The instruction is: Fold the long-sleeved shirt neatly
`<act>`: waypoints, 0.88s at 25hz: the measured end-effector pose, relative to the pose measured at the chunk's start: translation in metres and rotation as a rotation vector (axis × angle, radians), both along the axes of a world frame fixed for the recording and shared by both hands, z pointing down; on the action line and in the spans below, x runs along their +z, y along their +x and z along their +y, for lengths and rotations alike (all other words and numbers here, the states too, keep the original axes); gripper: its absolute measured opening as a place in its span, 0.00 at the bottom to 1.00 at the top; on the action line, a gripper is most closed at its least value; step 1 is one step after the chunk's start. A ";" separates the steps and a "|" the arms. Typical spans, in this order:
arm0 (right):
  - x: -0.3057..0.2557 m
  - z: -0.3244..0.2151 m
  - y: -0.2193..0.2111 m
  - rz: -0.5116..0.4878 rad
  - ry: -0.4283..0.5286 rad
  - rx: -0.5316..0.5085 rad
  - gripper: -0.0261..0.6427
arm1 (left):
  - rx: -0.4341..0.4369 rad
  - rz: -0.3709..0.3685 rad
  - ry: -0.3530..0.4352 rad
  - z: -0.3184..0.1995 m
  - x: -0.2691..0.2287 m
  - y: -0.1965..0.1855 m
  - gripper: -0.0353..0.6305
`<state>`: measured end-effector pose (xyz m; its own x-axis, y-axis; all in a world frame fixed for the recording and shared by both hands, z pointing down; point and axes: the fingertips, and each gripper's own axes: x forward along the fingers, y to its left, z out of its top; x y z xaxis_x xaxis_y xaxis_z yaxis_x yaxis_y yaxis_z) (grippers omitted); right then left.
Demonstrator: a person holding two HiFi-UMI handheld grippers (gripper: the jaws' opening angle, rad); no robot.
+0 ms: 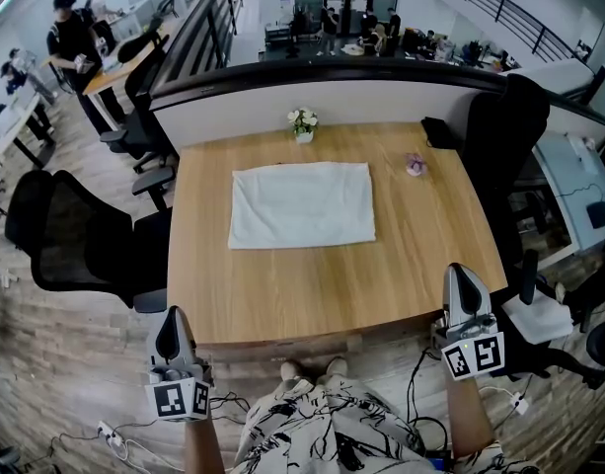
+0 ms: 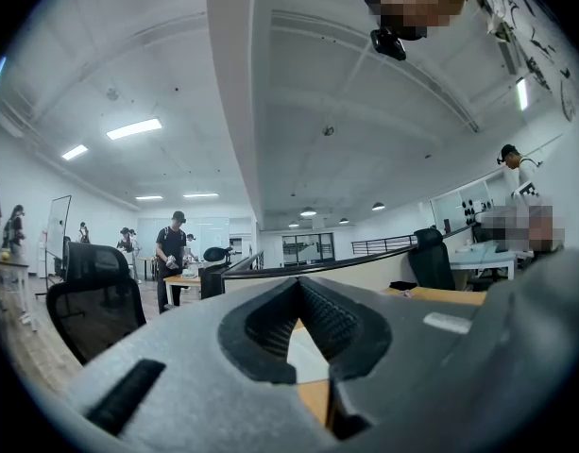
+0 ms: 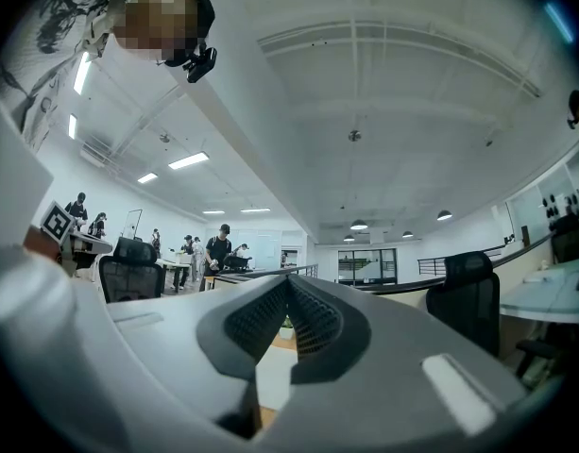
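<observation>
The white shirt [image 1: 302,204] lies folded into a flat rectangle on the far half of the wooden table [image 1: 322,284]. Both grippers hang back off the table's near edge, well apart from the cloth. My left gripper [image 1: 168,335] sits low at the left corner, its jaws shut and empty; the left gripper view shows the tips [image 2: 298,283] meeting, with a sliver of the white shirt [image 2: 306,355] behind them. My right gripper [image 1: 465,286] is at the right corner, also shut on nothing, its tips [image 3: 287,281] pressed together.
A small pot of white flowers [image 1: 302,122] stands at the table's far edge, a small pink object [image 1: 415,165] at the right, a dark item [image 1: 439,132] at the far right corner. Black office chairs [image 1: 70,233] flank the table. Cables [image 1: 420,403] trail on the floor by my feet.
</observation>
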<state>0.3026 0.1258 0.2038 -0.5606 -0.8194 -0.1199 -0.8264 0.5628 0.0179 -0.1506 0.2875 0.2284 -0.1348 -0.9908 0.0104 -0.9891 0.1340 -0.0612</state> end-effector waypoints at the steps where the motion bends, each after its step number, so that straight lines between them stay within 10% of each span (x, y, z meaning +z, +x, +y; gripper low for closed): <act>1: 0.000 0.000 0.000 0.002 0.000 0.000 0.05 | 0.001 0.001 0.000 -0.001 0.000 0.000 0.06; 22: -0.001 -0.009 -0.011 0.026 0.002 -0.017 0.05 | 0.024 -0.007 0.000 -0.015 -0.002 0.004 0.06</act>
